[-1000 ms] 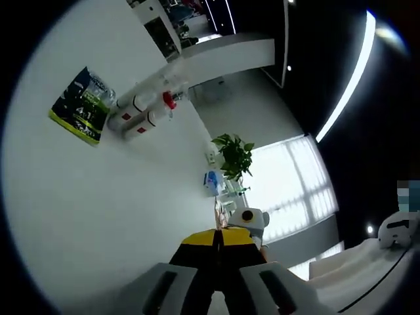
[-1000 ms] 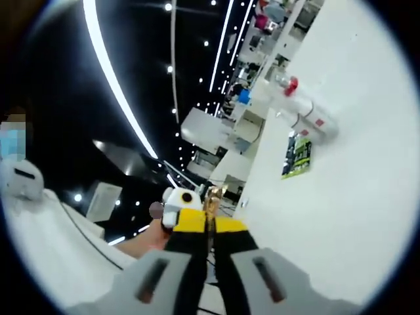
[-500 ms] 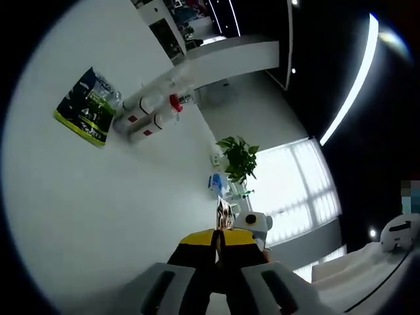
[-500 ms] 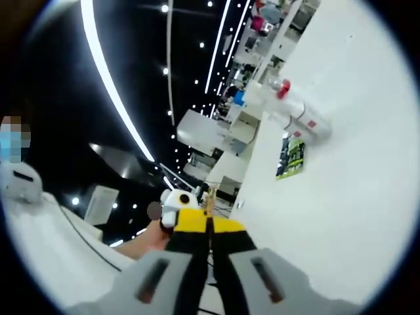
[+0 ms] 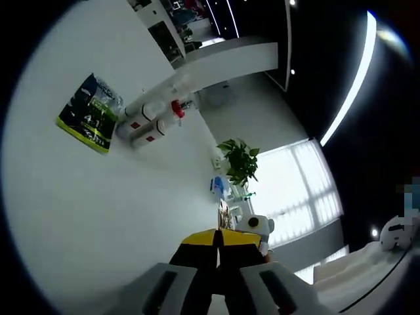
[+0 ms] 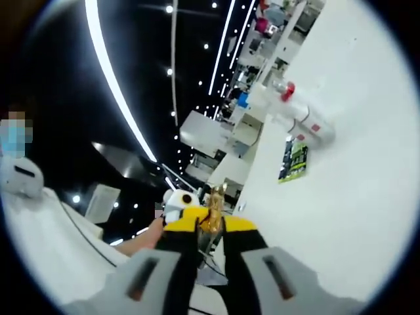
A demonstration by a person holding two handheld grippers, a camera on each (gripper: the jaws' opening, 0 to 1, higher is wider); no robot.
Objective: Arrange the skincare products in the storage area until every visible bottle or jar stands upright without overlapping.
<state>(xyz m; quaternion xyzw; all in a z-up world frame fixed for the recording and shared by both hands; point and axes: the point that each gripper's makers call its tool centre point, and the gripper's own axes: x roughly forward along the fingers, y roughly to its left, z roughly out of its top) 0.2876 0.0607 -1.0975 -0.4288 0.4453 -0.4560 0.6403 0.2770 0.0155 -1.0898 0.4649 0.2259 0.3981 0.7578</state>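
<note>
Right gripper (image 6: 210, 279) jaws parted slightly — bottles (image 5: 147, 121) flat

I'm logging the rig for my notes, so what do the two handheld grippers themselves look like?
In each view, the riding gripper, left gripper and right gripper, has two pale grey jaws with a dark slot in each. The other gripper seen ahead has a yellow band over black jaws and a white housing.

My left view rolls so the white desk (image 5: 98, 216) fills its left side; my right view puts the desk (image 6: 354, 216) on its right. Both look from afar at the same bottles (image 5: 147, 121) (image 6: 305, 118) and green packet (image 5: 88, 113) (image 6: 296, 159)
</note>
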